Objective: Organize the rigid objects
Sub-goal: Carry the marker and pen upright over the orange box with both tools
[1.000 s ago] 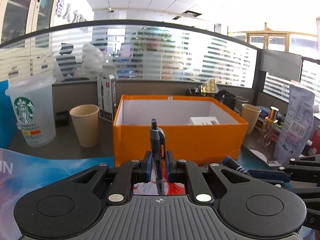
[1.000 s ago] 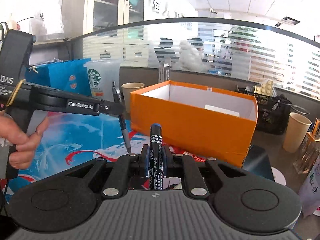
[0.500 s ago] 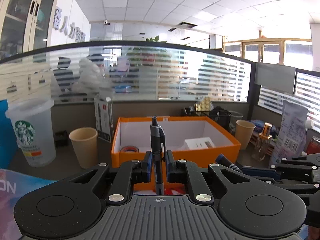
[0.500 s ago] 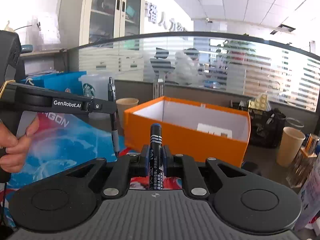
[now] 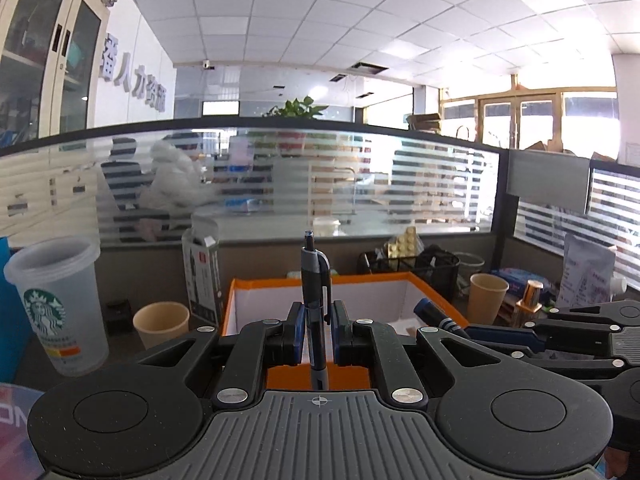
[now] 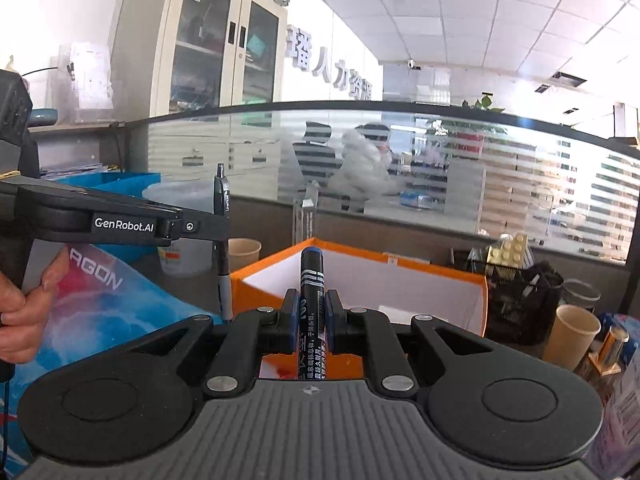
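Left tool (image 5: 316,338) pinching an upright pen (image 5: 315,280); right tool (image 6: 312,316) pinching a marker (image 6: 312,300), long axis pointing ahead. Orange box (image 6: 400,268) straight ahead and below both, equally near.

We are in an open-plan office: a frosted-striped glass desk partition (image 5: 360,184), a white panelled drop ceiling (image 5: 360,20), a beige glass-door filing cabinet (image 6: 208,48), and large silver wall lettering (image 6: 332,68).
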{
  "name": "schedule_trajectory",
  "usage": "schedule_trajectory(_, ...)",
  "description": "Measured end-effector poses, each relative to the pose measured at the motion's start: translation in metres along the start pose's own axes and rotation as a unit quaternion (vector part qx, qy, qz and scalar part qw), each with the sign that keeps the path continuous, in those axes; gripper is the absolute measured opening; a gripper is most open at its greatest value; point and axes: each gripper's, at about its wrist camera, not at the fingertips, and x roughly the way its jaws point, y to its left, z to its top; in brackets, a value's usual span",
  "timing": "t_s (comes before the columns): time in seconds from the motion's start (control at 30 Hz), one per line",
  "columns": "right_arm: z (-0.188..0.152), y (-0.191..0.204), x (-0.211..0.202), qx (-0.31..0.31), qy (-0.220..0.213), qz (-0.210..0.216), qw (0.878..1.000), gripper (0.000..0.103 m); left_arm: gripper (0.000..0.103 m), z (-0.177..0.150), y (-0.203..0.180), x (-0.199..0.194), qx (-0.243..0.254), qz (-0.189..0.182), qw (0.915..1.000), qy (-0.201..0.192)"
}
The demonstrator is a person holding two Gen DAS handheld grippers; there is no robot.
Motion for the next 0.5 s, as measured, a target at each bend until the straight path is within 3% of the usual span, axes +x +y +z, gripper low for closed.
schedule_trajectory(0.5,0.035,-0.022,0.034,0.001,-0.02,-0.01,1.0,0.012,0.011,0.039,0.007,0.027,-0.003,-0.006,0.9996,-0.026)
